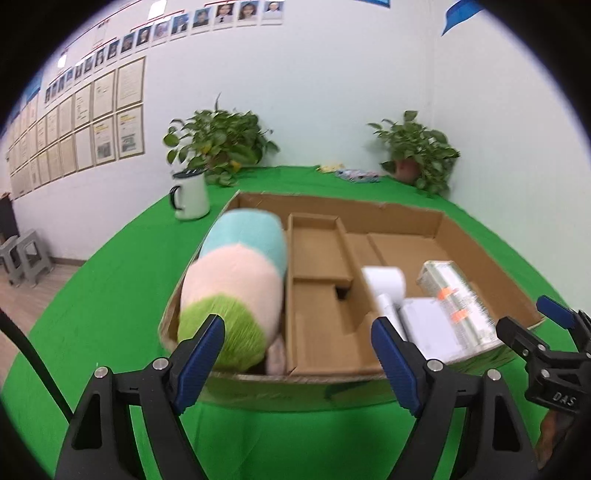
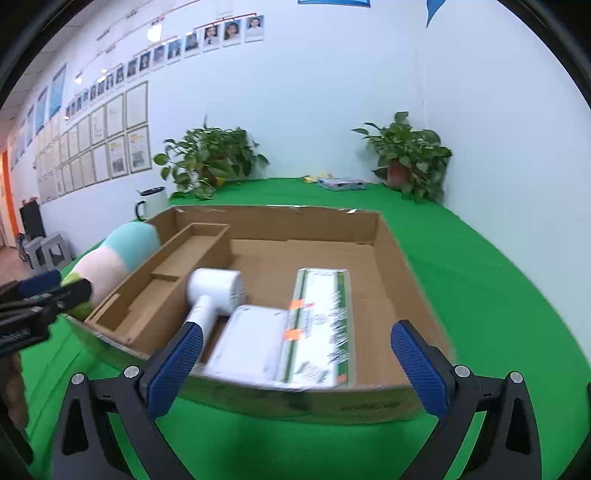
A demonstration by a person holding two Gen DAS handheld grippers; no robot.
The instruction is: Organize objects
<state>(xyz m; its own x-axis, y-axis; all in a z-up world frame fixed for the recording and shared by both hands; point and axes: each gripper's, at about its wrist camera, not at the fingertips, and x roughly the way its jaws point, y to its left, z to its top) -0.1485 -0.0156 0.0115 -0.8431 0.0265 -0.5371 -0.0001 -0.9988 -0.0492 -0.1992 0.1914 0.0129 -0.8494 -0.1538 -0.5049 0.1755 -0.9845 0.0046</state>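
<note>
jaws: both pairs apart, empty | left wrist only: plush toy (image 1: 236,288) fills box (image 1: 406,218) left compartment

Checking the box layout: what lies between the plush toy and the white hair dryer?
An empty cardboard divider insert sits between the plush toy and hair dryer, clearest in the right wrist view.

An office or institute room: the pale wall (image 2: 314,92) carries rows of framed certificates (image 2: 110,147) with staff portraits (image 2: 221,33) above them. Below the wall, a green-covered table (image 2: 480,277) holds two potted plants (image 2: 410,155).
</note>
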